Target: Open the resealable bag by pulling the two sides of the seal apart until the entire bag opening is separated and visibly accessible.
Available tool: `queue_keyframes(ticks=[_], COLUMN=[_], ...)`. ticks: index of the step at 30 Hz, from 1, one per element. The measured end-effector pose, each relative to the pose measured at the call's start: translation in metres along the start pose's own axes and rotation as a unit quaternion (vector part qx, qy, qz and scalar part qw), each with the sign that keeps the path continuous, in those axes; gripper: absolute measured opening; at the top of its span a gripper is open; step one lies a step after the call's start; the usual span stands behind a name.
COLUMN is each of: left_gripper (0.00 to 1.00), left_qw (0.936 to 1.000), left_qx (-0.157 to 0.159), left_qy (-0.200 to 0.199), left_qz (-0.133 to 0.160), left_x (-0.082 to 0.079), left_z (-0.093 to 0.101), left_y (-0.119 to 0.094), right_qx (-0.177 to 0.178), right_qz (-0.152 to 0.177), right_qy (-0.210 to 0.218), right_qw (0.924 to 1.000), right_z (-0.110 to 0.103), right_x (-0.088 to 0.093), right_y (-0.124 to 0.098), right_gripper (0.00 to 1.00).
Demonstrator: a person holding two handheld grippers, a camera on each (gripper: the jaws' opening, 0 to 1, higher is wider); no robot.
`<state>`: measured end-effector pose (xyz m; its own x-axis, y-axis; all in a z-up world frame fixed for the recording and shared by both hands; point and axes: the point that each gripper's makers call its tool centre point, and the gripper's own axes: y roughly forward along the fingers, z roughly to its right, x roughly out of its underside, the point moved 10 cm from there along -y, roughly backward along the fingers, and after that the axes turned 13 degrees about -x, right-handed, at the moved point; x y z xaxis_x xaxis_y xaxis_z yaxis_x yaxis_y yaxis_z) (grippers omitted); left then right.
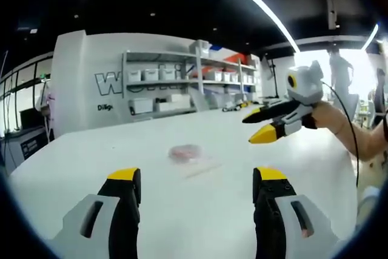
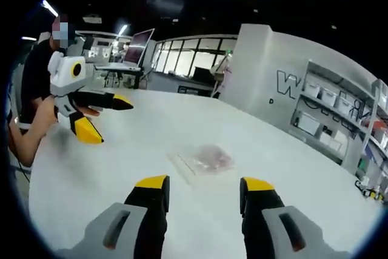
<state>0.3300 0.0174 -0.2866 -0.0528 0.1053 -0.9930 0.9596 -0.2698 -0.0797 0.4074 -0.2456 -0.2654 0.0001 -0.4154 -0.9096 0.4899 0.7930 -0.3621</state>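
Note:
A clear resealable bag (image 1: 190,157) with pinkish contents lies flat on the white table (image 1: 121,150), its seal strip toward the near side. In the right gripper view the same bag (image 2: 205,161) lies just beyond my jaws. My left gripper (image 1: 197,183) is open above the table, short of the bag, with nothing between its fingers. The right gripper (image 2: 203,189) is open too, close to the bag's near edge. Each gripper shows in the other's view: the right gripper (image 1: 267,124) from the right, the left gripper (image 2: 106,116) from the left, both open and held above the table.
The round white table (image 2: 109,168) spreads wide around the bag. A person's arm (image 1: 351,131) holds the right gripper. Shelves with white bins (image 1: 182,83) stand behind the table against a white wall. Desks and monitors (image 2: 136,50) stand farther off.

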Motion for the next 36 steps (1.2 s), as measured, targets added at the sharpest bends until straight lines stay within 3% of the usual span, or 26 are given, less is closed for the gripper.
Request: queue_keyframes(ticks=[36], left_gripper=[0.74], left_qw=[1.0000], left_qx=[-0.002], left_qy=[0.001], left_qz=[0.001], left_x=[0.002], left_z=[0.000], left_y=[-0.003], right_qx=[-0.018], right_qz=[-0.030], right_qy=[-0.025], right_qw=[0.9991], right_z=[0.000], right_x=[-0.005], right_y=[0.022], right_gripper=[0.36])
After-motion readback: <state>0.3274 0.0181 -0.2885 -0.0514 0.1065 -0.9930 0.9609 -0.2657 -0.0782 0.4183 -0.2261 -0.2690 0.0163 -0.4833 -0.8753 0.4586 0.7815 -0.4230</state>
